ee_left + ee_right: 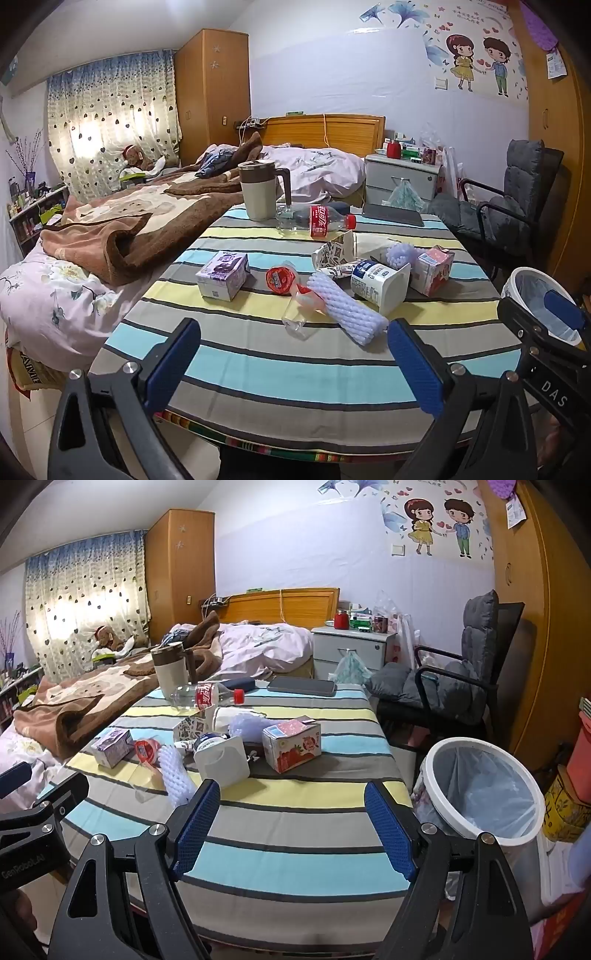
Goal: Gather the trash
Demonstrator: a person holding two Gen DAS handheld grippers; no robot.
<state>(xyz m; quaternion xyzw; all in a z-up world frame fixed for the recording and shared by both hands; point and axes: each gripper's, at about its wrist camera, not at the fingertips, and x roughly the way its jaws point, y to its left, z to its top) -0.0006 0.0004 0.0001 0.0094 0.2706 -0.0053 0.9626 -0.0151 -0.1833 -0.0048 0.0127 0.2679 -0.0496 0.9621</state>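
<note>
Bare striped tabletop (295, 834) is lying open near the front edge, while litter (221, 755) is crowding mid-table beyond.

1. Left wrist view: sits just behind the left claw (293, 349), above the near edge of the striped table (258, 369), tilted downward and facing across it toward the bed (122, 221).
2. Right wrist view: sits just behind the right claw (291, 816), same heading and tilt, with the bin (480, 786) near on its right.
3. Shared: the table, the litter ahead of both claws, bed, chair (517, 199), wall.
</note>
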